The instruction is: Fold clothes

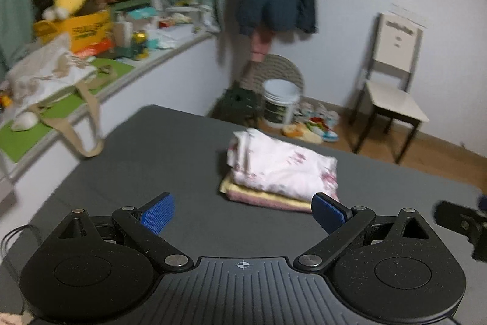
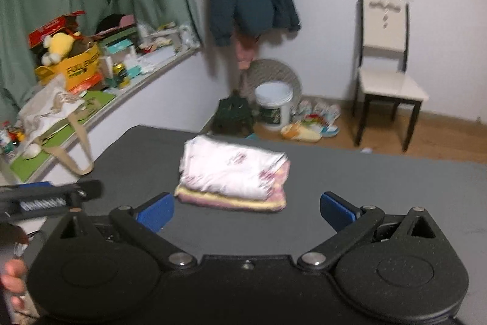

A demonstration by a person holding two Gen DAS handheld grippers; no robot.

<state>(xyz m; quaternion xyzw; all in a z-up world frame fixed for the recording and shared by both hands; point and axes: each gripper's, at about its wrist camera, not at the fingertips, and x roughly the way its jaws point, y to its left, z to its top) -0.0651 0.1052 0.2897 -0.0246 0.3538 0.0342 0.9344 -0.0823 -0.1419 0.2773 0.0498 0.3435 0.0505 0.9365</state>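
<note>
Two grippers hover low over the grey bed [image 1: 170, 148], each spread wide with nothing between its blue pads. The left gripper [image 1: 243, 213] has its pads well apart; its right pad [image 1: 330, 213] overlaps the near corner of the stack in that view, though whether it touches cannot be told. The right gripper [image 2: 246, 210] is just as wide open, its pads flanking the stack's near edge without holding it.

The stack [image 2: 232, 172] lies mid-bed, beyond both grippers: a folded white floral garment [image 1: 283, 168] on top of a folded yellow-and-pink one [image 1: 268, 198]. Its long axis runs roughly left to right across both views, angled slightly, with the far-left end toward the window ledge [image 1: 170, 51] and the right end toward the chair [image 2: 389, 72].
</note>
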